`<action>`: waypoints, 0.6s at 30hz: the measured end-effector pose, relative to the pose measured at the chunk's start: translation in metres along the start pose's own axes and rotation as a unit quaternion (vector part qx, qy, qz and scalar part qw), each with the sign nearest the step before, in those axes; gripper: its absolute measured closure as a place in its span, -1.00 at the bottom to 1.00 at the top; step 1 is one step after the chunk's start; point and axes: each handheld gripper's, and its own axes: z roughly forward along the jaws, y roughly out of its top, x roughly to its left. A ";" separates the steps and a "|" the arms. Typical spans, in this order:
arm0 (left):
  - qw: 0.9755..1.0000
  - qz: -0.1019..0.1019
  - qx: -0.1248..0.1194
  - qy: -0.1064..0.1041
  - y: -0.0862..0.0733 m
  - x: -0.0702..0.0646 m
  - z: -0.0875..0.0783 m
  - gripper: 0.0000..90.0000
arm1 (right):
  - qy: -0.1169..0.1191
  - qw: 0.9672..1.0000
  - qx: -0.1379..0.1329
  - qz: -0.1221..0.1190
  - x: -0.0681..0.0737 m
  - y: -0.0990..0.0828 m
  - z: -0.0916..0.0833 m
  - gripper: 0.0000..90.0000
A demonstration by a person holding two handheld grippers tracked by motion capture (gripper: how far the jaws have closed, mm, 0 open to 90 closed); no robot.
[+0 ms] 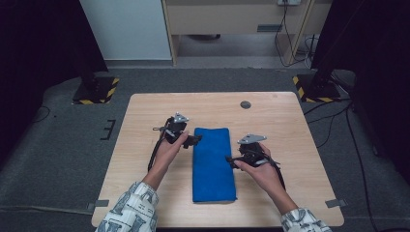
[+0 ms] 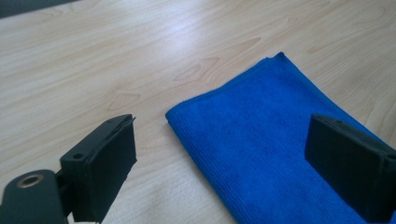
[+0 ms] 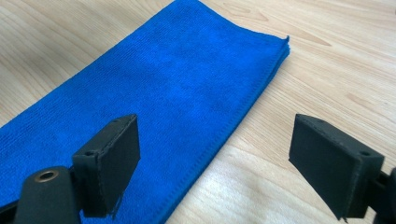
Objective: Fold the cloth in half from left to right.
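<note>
A blue cloth lies folded into a long strip on the middle of the wooden table. My left gripper hovers at the cloth's left edge near its far end, jaws wide apart with nothing between them. In the left gripper view the cloth's corner lies under the open left gripper. My right gripper sits at the cloth's right edge, open too. In the right gripper view the cloth's hemmed edge runs between the jaws of the open right gripper, untouched.
A small round grey disc sits in the table near its far edge. Two stand bases with yellow-black stripes rest on the grey floor beyond the table. Cables trail on the floor at right.
</note>
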 end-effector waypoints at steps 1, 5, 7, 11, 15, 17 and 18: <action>1.000 0.002 0.002 0.002 0.000 -0.001 0.000 -0.82 | 0.001 1.000 0.003 0.000 0.001 0.002 0.001 -0.64; 1.000 0.001 0.003 0.000 0.000 -0.002 -0.001 -0.82 | -0.002 1.000 0.002 -0.009 0.001 0.012 0.004 -0.64; 1.000 0.001 0.004 0.000 0.000 -0.002 -0.003 -0.82 | -0.005 1.000 0.001 -0.012 0.000 0.016 0.004 -0.64; 1.000 0.003 0.008 -0.003 -0.002 -0.002 -0.005 -0.82 | -0.010 1.000 0.000 -0.014 -0.002 0.026 0.004 -0.63; 1.000 -0.004 -0.001 -0.006 -0.001 -0.001 -0.009 -0.82 | -0.015 1.000 -0.004 -0.017 -0.005 0.039 0.004 -0.63; 1.000 -0.008 -0.007 -0.010 0.001 -0.001 -0.010 -0.82 | -0.015 1.000 -0.007 -0.016 -0.007 0.045 0.004 -0.62; 1.000 -0.009 -0.008 -0.011 0.002 -0.001 -0.011 -0.82 | -0.015 1.000 -0.007 -0.013 -0.007 0.047 0.005 -0.62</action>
